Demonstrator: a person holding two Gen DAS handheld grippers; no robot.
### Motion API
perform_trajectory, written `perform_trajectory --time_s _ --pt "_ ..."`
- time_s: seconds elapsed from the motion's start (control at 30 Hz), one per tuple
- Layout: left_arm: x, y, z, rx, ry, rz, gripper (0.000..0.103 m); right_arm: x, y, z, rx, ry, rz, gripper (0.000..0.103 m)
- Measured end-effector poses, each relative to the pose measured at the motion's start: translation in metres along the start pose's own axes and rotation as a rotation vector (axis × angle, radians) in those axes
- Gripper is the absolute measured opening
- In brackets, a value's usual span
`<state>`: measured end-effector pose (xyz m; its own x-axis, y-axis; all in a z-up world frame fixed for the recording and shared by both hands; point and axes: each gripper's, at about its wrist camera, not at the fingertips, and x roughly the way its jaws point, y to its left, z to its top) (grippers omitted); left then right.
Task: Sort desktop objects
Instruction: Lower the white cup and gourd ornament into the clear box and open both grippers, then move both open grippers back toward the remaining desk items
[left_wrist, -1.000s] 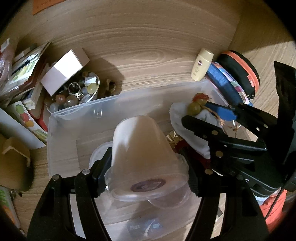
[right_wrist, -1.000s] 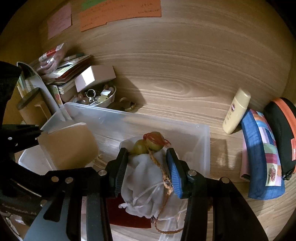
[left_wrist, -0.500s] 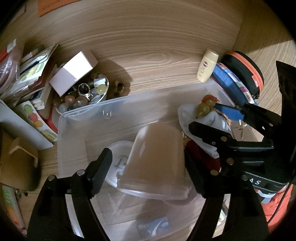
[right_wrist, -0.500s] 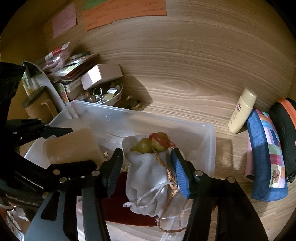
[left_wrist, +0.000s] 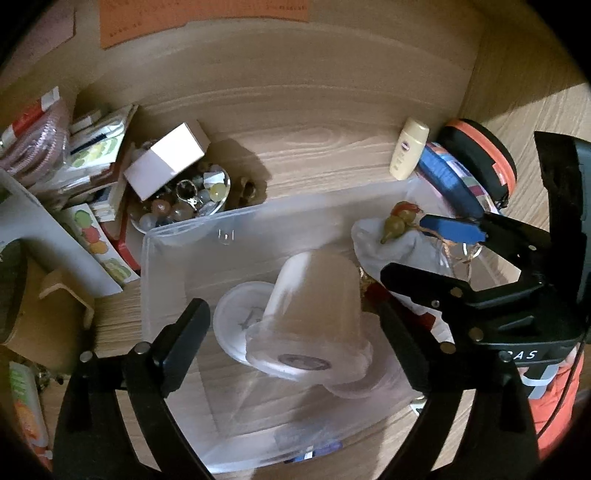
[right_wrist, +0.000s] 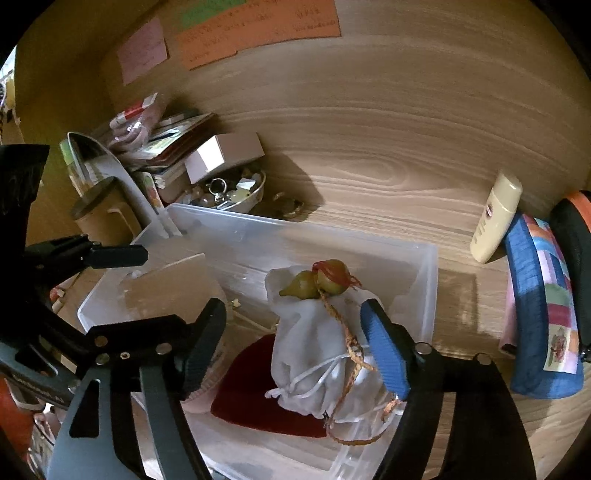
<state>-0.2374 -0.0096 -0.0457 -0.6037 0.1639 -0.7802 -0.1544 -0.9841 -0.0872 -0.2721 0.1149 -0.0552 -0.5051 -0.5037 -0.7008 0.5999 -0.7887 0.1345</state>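
Observation:
A clear plastic bin (left_wrist: 177, 258) (right_wrist: 424, 266) sits on the wooden desk. Inside it a frosted plastic cup (left_wrist: 314, 306) lies on its side beside a round lid (left_wrist: 236, 325). My left gripper (left_wrist: 291, 343) is open around the cup, both fingers apart from it. A white drawstring pouch (right_wrist: 314, 343) with green gourd charms (right_wrist: 317, 284) rests in the bin on a dark red pad (right_wrist: 255, 391). My right gripper (right_wrist: 295, 350) is open with its fingers on both sides of the pouch; it also shows in the left wrist view (left_wrist: 436, 251).
A glass bowl of trinkets (left_wrist: 184, 206) with a white box (left_wrist: 166, 162) on it stands behind the bin. Packets and books (left_wrist: 85, 158) pile at the left. A cream bottle (right_wrist: 495, 218), a patchwork pouch (right_wrist: 543, 310) and a black-orange case (left_wrist: 476, 155) lie at the right.
My left gripper opened and let go of the cup, which now lies in the bin. My right gripper opened off the pouch. Both pulled back a little.

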Motion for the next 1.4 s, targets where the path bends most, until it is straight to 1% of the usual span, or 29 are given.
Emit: perform_trajectory --time_s 0.07,0.13,0.43,0.53,0.67,0.77,0.9,1.0,1.13,1.2,1.4 --pt "-0.006 0.001 0.001 -0.007 -0.019 -0.008 0.094 -0.004 0.000 0.000 -0.002 -0.010 -0.004 0.082" --pt "-0.012 0.002 0.001 -0.015 -0.034 -0.011 0.095 -0.009 0.001 0.001 -0.008 -0.026 0.000 0.084" --pt "-0.035 0.007 -0.004 -0.021 -0.086 0.022 0.096 -0.024 0.005 0.005 -0.003 -0.075 -0.002 0.086" --pt "-0.041 0.009 -0.007 -0.013 -0.093 0.038 0.096 -0.028 0.013 0.006 0.008 -0.097 -0.004 0.095" --pt "-0.058 0.014 -0.014 -0.017 -0.118 0.052 0.097 -0.040 0.021 0.007 -0.022 -0.146 0.016 0.103" --pt "-0.069 0.019 -0.021 -0.010 -0.137 0.076 0.098 -0.050 0.023 0.009 -0.022 -0.176 0.011 0.103" --pt "-0.080 0.024 -0.031 -0.003 -0.146 0.104 0.098 -0.064 0.030 0.011 -0.035 -0.205 -0.045 0.103" --pt "-0.091 0.027 -0.040 -0.002 -0.168 0.121 0.098 -0.076 0.042 0.011 -0.063 -0.218 -0.065 0.103" --pt "-0.102 0.028 -0.055 0.000 -0.189 0.132 0.098 -0.093 0.059 0.002 -0.098 -0.256 -0.105 0.103" --pt "-0.106 0.028 -0.063 0.004 -0.199 0.135 0.098 -0.102 0.064 -0.004 -0.093 -0.276 -0.119 0.103" --pt "-0.121 0.027 -0.089 0.021 -0.226 0.122 0.098 -0.114 0.068 -0.026 -0.029 -0.250 -0.121 0.103"
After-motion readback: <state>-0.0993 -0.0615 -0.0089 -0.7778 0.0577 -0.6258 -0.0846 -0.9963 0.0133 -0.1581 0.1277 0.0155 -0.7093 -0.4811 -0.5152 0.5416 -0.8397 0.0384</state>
